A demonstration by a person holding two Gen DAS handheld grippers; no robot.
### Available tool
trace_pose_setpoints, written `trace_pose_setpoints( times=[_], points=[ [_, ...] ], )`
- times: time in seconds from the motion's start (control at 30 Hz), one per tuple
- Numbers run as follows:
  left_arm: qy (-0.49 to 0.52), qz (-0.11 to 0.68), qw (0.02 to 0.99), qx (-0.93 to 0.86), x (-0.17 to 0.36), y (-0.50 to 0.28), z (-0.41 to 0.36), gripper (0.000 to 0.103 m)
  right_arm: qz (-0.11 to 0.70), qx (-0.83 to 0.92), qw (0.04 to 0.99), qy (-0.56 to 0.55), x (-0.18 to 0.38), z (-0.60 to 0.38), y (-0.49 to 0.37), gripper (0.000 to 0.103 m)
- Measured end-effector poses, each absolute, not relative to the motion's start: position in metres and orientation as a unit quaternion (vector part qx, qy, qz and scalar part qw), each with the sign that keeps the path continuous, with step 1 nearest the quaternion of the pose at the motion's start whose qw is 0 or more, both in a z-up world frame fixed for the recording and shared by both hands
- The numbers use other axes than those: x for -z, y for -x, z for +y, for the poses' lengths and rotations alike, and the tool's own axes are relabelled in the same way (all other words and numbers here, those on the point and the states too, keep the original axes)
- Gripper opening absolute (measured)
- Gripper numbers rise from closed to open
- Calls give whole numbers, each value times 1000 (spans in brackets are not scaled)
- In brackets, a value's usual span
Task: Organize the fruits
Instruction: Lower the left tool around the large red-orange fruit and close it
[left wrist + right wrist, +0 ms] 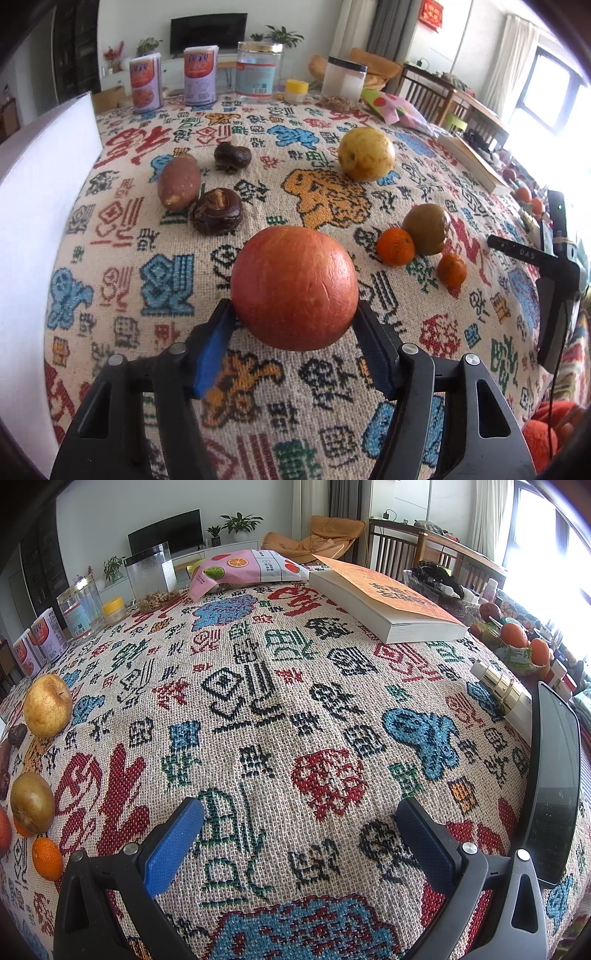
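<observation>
- Left tool (pixel 295 325) has its blue pads clamped on both sides of the red apple (pixel 294 288), centre frame, above the desk (pixel 332 387).
- My right tool (pixel 299 838) gapes wide, holding nothing.

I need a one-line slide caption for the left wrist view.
Left gripper closed on a red apple over the patterned tablecloth, other fruits behind.

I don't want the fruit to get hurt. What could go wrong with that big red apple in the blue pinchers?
The left gripper has its blue pads pressed only on the lower sides of the big round red apple, so the apple might slip out and roll. If it rolls, it could bump the small orange tangerine and the brownish-green round fruit nearby on the patterned woven tablecloth.
</observation>
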State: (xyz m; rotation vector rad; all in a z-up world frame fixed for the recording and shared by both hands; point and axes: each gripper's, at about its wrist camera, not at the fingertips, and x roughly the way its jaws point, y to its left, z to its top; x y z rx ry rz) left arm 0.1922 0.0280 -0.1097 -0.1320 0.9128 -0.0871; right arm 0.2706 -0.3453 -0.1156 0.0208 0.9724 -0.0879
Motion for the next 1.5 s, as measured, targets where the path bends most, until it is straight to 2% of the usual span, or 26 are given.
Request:
trace_pose_setpoints(
  times=[0.2, 0.23, 0.33, 0.37, 0.63, 0.97, 1.5],
  points=[
    [41, 436, 899, 25, 110, -162, 45, 68, 467, 42, 883, -10, 115, -345, -271, 103],
    [35, 431, 902, 18, 110, -162, 44, 72, 467, 42, 883, -10, 116, -345, -271, 103],
    [21, 414, 910, -17, 113, -166, 38, 92, 467, 42, 883, -10, 116, -345, -271, 103],
    [24, 408, 912, -22, 114, -167, 38, 95, 467, 42, 883, -10, 115, -345, -271, 103],
    [36, 443, 895, -37, 136, -187, 35, 95, 467, 42, 883, -10, 116, -345, -271, 103],
    [27, 450, 891, -43, 141, -189, 32, 102, 467, 42, 883, -10, 116, -345, -271, 103],
    [26, 451, 891, -43, 142, -189, 31, 102, 467, 42, 883, -10, 116, -345, -270, 103]
  ],
)
